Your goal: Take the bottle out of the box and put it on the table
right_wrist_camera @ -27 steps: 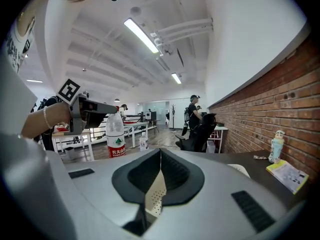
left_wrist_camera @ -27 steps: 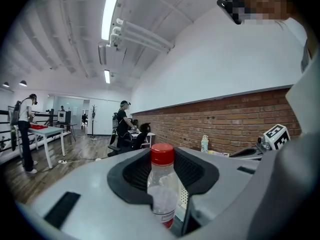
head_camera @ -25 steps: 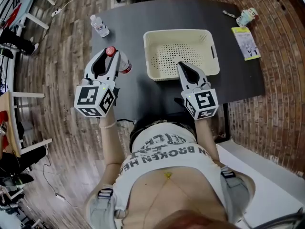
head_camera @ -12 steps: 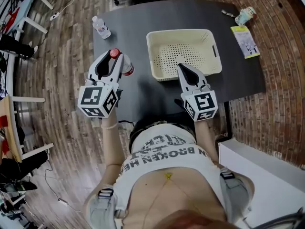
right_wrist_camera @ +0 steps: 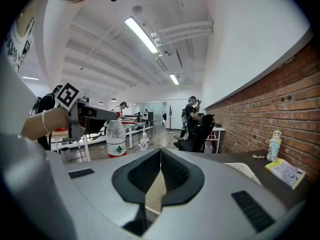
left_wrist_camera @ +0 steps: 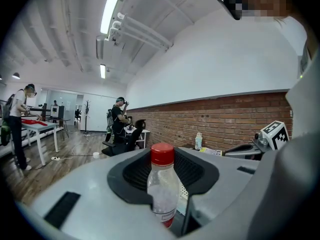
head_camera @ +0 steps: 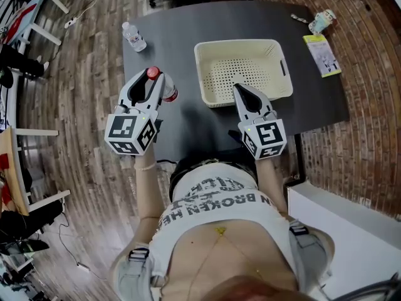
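A clear bottle (head_camera: 166,91) with a red cap and red label stands upright between the jaws of my left gripper (head_camera: 150,83), which is shut on it over the left part of the dark table (head_camera: 188,36). The left gripper view shows the bottle (left_wrist_camera: 162,189) held at its body by the left gripper (left_wrist_camera: 164,171). I cannot tell whether its base touches the table. The cream perforated box (head_camera: 244,71) holds nothing. My right gripper (head_camera: 240,88) is shut and empty, tips over the box's near rim. From the right gripper (right_wrist_camera: 160,166) view, the bottle (right_wrist_camera: 115,139) shows at the left.
A second small water bottle (head_camera: 133,36) stands at the table's far left corner. At the far right lie a cup (head_camera: 321,22) and a yellow-green booklet (head_camera: 322,56). Wooden floor surrounds the table. People and desks are in the background.
The left gripper with the bottle has drifted slightly right and nearer in the head view. The right gripper has stayed shut at the box's near rim.
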A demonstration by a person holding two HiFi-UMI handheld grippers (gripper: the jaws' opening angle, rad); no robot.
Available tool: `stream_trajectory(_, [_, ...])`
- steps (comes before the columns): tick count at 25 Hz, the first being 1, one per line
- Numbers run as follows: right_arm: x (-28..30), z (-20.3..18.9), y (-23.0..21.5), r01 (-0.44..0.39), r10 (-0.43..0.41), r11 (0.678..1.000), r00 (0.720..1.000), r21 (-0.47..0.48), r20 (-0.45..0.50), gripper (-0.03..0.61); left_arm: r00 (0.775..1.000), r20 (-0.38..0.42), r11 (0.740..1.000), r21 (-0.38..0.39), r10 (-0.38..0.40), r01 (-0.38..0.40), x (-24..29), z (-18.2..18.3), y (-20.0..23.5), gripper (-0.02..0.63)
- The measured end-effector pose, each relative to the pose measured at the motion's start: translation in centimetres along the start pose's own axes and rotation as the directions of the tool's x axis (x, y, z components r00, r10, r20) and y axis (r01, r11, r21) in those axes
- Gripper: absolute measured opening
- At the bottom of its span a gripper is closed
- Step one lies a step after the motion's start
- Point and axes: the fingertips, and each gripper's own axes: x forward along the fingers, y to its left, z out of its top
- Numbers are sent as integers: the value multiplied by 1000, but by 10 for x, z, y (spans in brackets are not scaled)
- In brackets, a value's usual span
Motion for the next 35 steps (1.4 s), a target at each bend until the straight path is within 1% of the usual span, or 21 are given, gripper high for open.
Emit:
stream_trajectory(7, [5,-1,3,3,-3,1000,1000,1,0,9,1000,-20,1000,-1,-6,6,3,-14,3,144])
stream_trajectory(19, [10,-4,1,8,-8,1000,1000,-2,-6,9,993,-113,998,-46,-38,33,28,-92,-4,144])
stream_trajectory(25, [14,-5,0,0,0,1000,1000,-2,-14,9,982,-185,999,-10,-38,37,34,-122,-12,144])
stream_trajectory(27, [16,-6,0,-5,5,1000,1000,-1,-17,9,979,-202,999,-11,-37,35,34,-130,-13,144])
stream_trajectory(35, [25,-9,-1,-16,16,1000,999,3,-32,9,984,-170,998,-27,-56,52,34,-135,-18,144])
